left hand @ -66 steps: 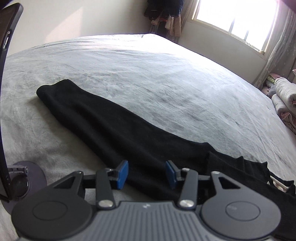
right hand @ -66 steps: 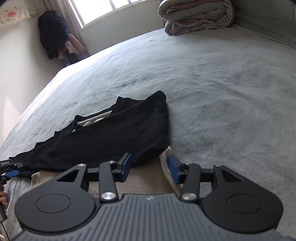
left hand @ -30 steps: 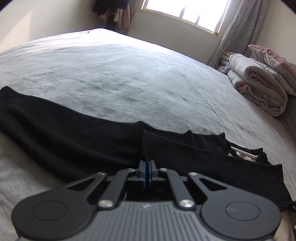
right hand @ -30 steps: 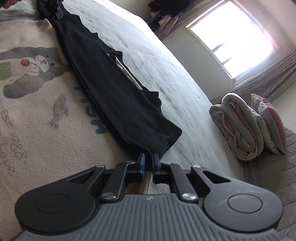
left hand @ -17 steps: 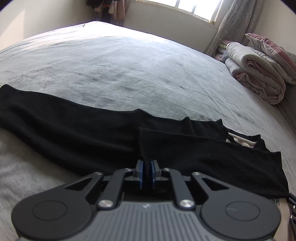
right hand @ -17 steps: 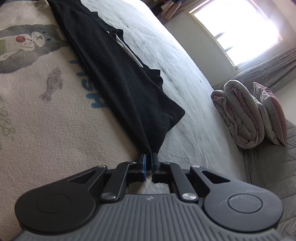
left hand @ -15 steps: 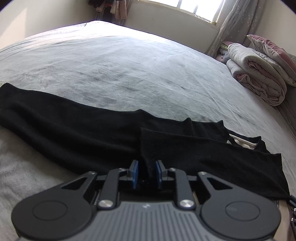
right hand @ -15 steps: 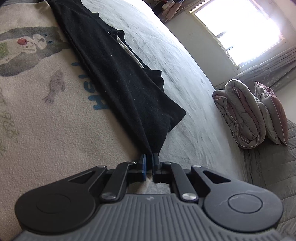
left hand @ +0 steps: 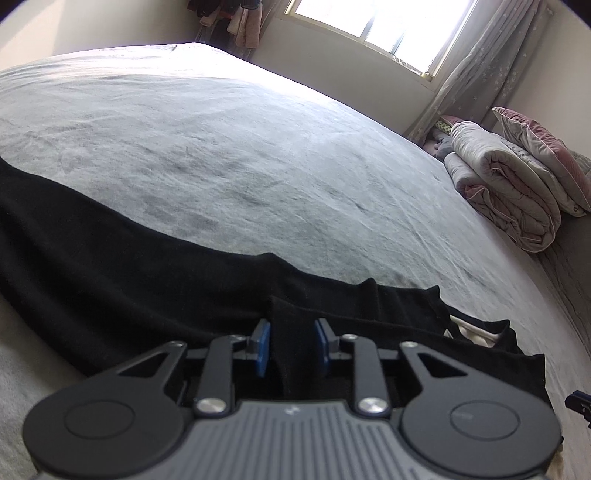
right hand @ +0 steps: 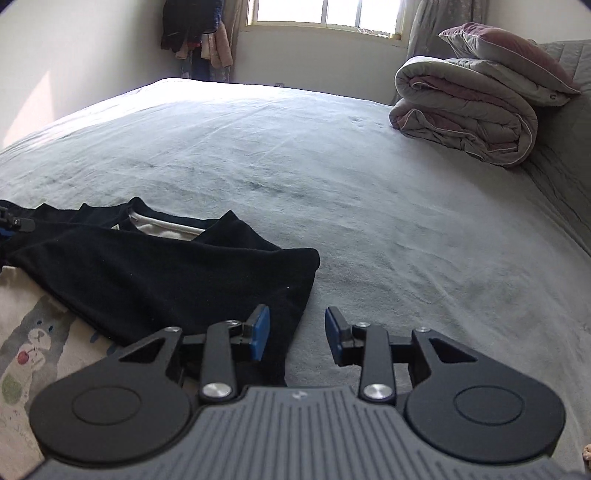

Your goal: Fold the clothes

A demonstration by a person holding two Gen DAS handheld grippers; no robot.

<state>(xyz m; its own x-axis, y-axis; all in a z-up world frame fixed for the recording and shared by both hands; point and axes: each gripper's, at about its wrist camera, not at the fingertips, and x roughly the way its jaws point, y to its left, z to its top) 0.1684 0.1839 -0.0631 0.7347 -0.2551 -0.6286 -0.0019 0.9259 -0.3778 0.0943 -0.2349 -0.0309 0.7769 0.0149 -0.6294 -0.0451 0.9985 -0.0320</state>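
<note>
Across the grey bed (left hand: 258, 155) a black garment (left hand: 110, 273) lies stretched in a long band, its folded end resting on a cream printed top (right hand: 33, 343). Over a raised fold of the black cloth the left gripper (left hand: 291, 345) hovers with fingers parted, gripping nothing. By the garment's corner the right gripper (right hand: 297, 336) stands wide and empty. A rolled quilt (right hand: 465, 110) sits well apart, near the window (right hand: 321, 16).
</note>
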